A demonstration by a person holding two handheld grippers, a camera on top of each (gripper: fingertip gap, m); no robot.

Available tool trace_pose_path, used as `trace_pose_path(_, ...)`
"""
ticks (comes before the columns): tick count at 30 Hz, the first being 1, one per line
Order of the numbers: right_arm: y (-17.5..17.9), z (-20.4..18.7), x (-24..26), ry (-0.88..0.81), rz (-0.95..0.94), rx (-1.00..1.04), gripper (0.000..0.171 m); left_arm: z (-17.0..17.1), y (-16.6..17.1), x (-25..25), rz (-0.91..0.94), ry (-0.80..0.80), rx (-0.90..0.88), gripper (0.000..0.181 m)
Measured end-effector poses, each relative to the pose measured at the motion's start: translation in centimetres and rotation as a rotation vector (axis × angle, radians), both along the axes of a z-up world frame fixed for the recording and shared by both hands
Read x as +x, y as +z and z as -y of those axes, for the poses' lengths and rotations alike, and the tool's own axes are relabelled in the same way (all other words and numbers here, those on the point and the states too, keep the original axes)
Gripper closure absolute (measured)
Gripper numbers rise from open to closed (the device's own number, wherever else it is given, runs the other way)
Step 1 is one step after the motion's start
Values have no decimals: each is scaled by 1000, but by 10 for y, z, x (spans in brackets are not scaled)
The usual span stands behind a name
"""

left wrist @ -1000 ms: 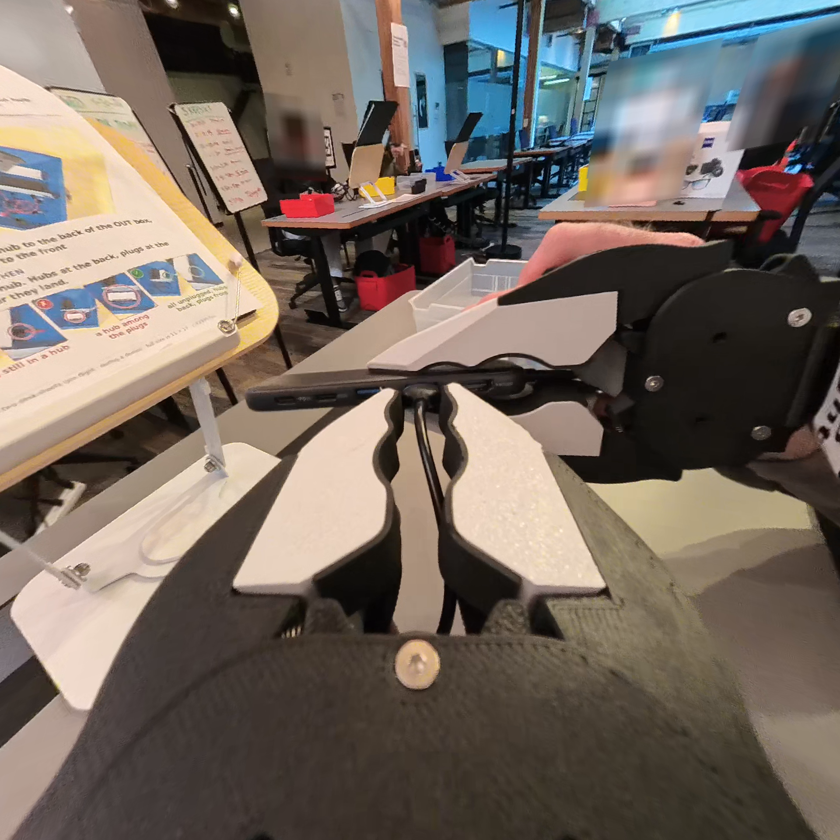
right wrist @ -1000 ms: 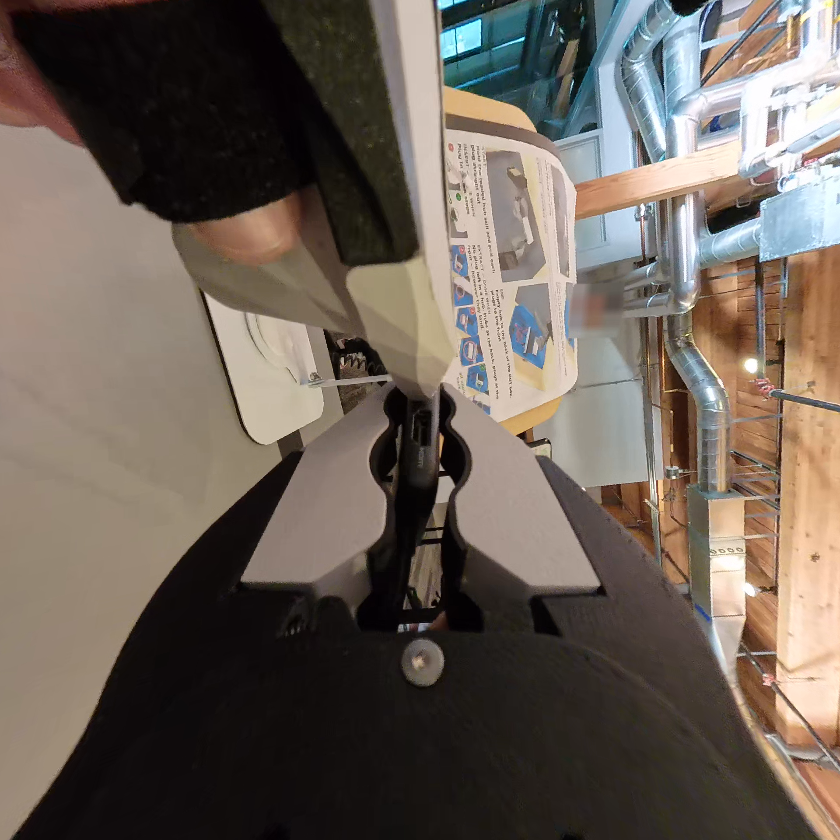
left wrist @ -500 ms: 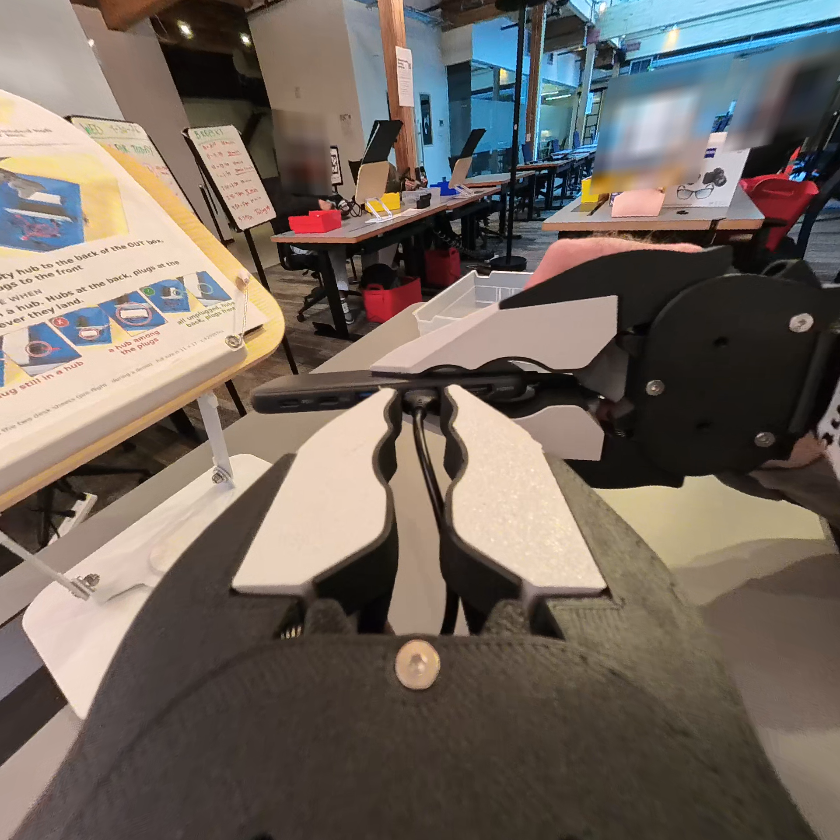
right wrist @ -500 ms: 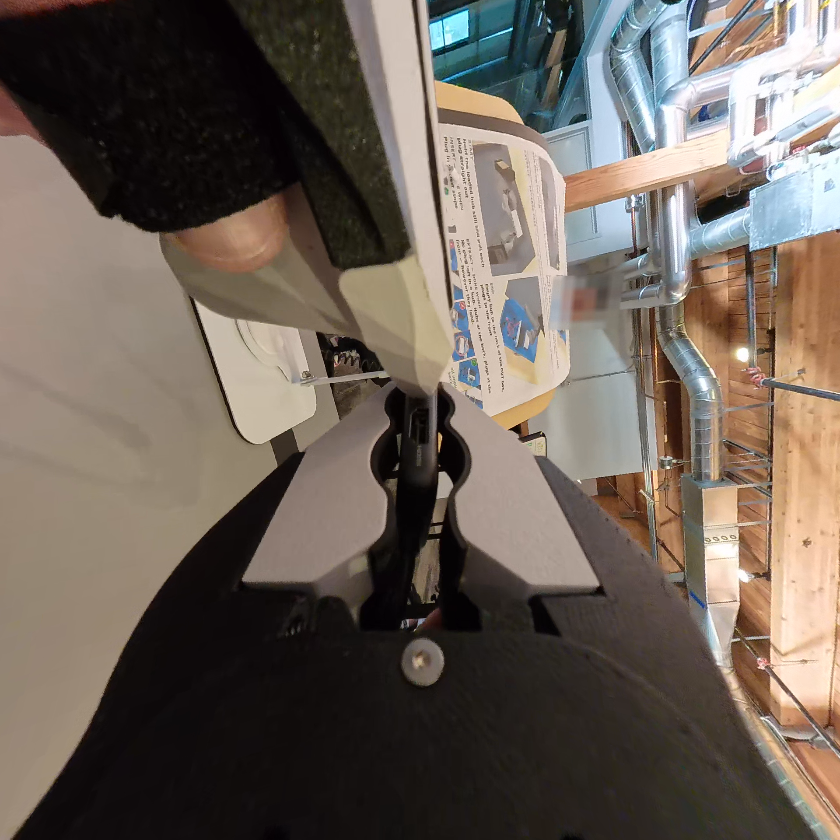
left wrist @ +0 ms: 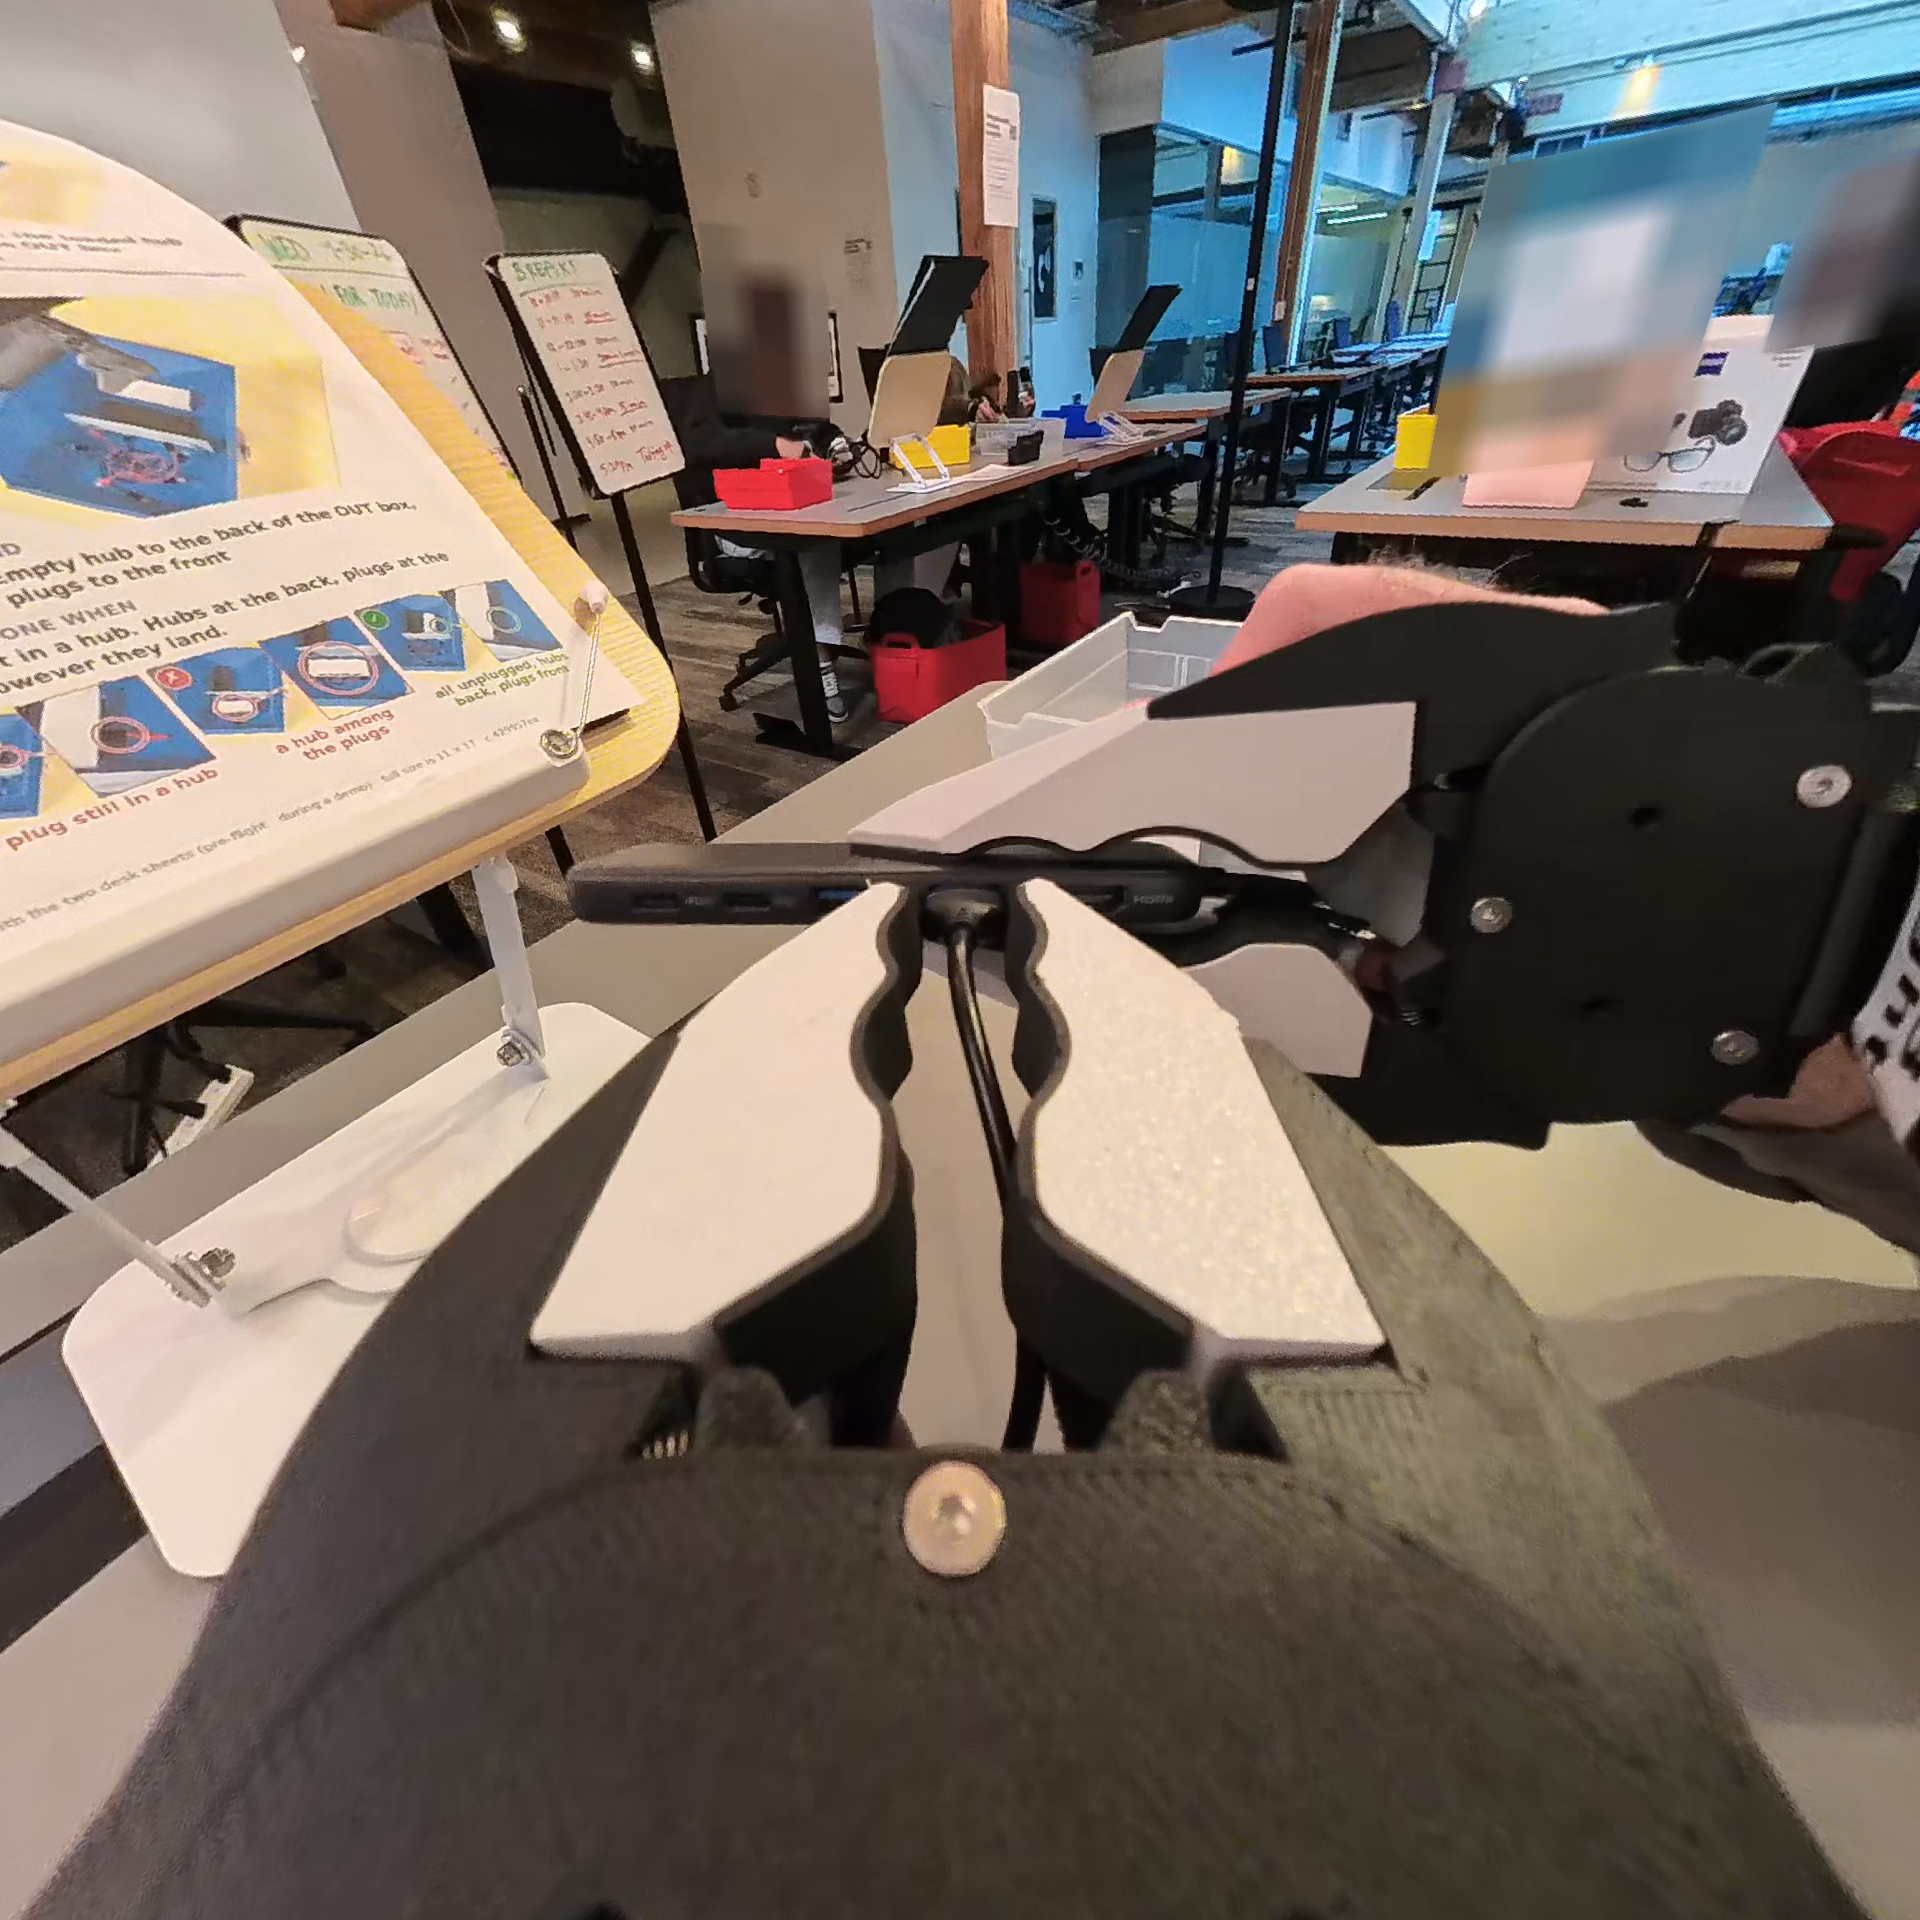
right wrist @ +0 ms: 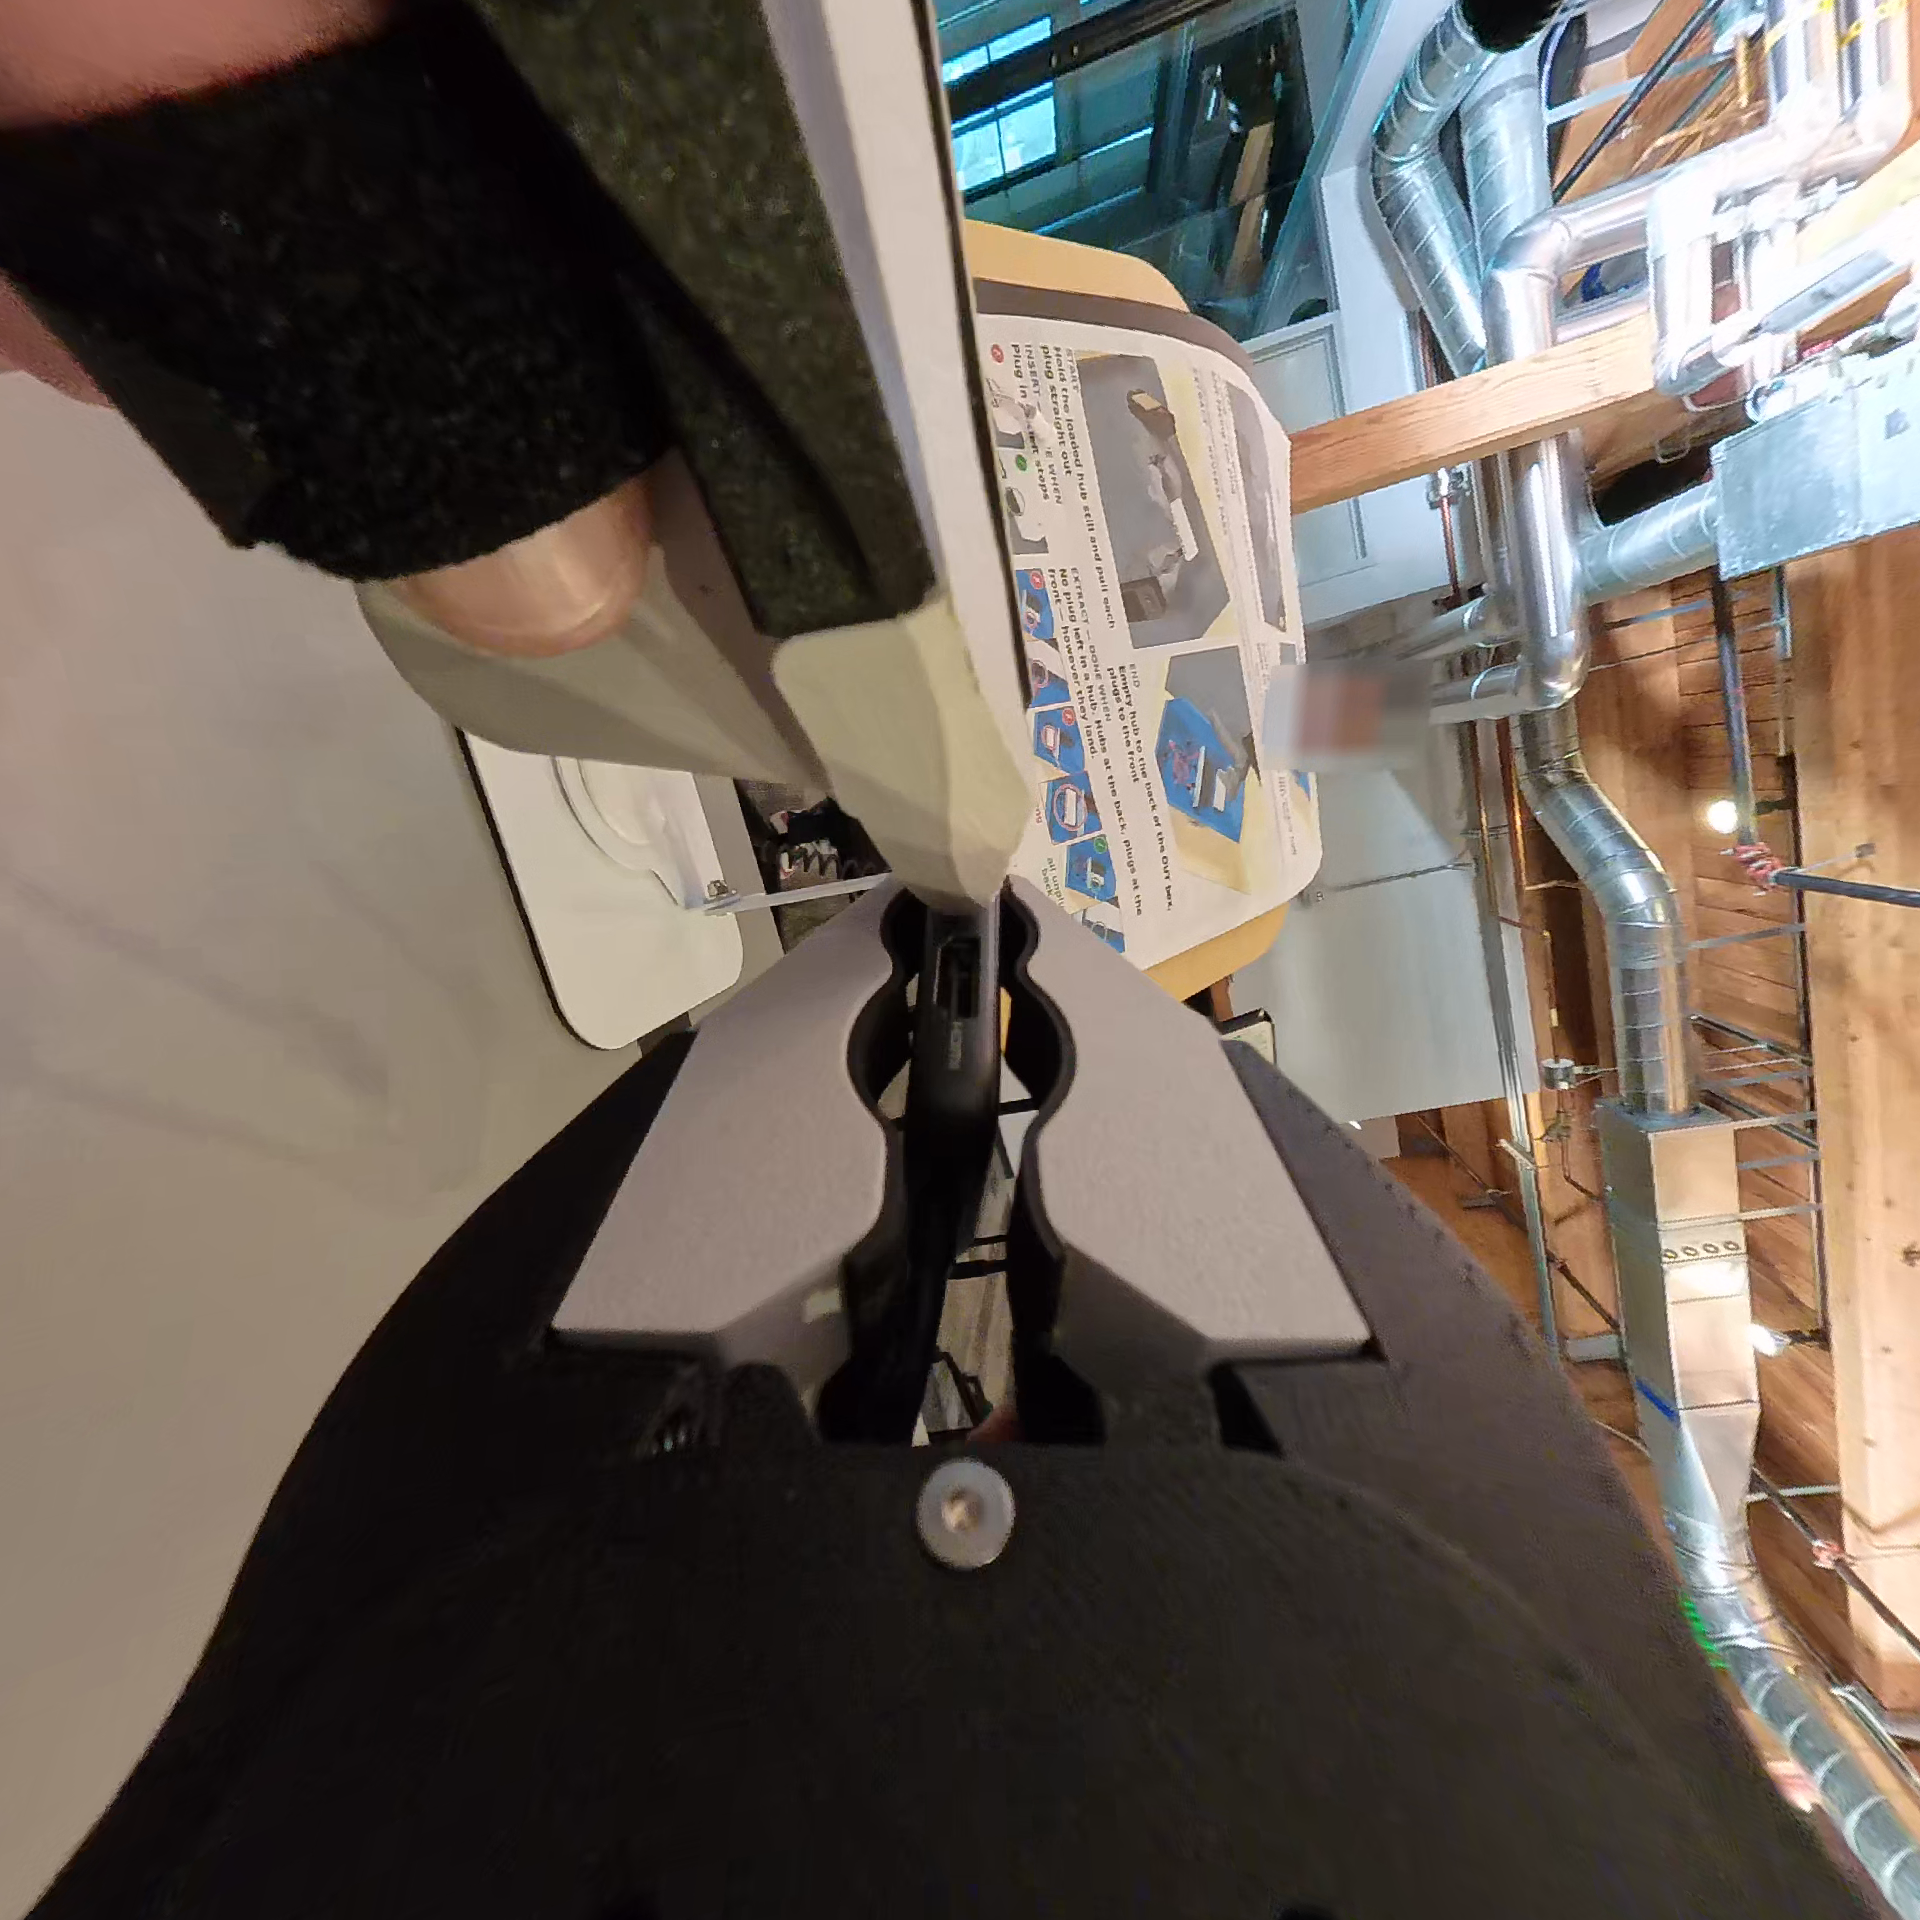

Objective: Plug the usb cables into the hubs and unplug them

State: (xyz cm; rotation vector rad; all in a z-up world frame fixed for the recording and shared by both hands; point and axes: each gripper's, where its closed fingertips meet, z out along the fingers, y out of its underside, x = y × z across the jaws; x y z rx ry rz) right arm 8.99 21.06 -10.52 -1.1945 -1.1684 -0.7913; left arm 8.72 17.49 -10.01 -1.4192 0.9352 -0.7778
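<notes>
Plug seated in the hub, both grippers clamped.

My left gripper [left wrist: 961,909] is closed on the black USB plug [left wrist: 964,906], its cable [left wrist: 977,1049] running back between the fingers. Dead ahead, touching, the hub [left wrist: 727,888] lies crosswise, pinched by my right gripper [left wrist: 1039,873]. I judge any pull must run straight back, square to the hub's long axis. Beyond sits a white tray [left wrist: 1091,675].

Matt black plastic hub [left wrist: 727,881] — grainy grey claw fingers [left wrist: 1184,1143], glossy paper sheet [left wrist: 260,582].

Instruction board [left wrist: 260,623] left of hub [left wrist: 727,883], tray [left wrist: 1101,675] behind
</notes>
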Motion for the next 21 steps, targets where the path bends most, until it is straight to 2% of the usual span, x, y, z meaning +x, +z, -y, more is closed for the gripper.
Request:
trace_pose_path(5, -1, -2, 2, -20, 15, 7, 155, 5, -1, 3, -14, -17, -1, 166)
trace_pose_path(7, -6, -2, 3, -22, 13, -36, 163, 5, -3, 4, -17, -11, 1, 166)
trace_pose_path(16, -18, -4, 6, -58, 26, -153, 162, 2, -11, 6, -10, -28, -78, 166)
trace_pose_path(21, -19, -6, 8, -98, 36, -147, 153, 2, -12, 6, -15, -19, -87, 166)
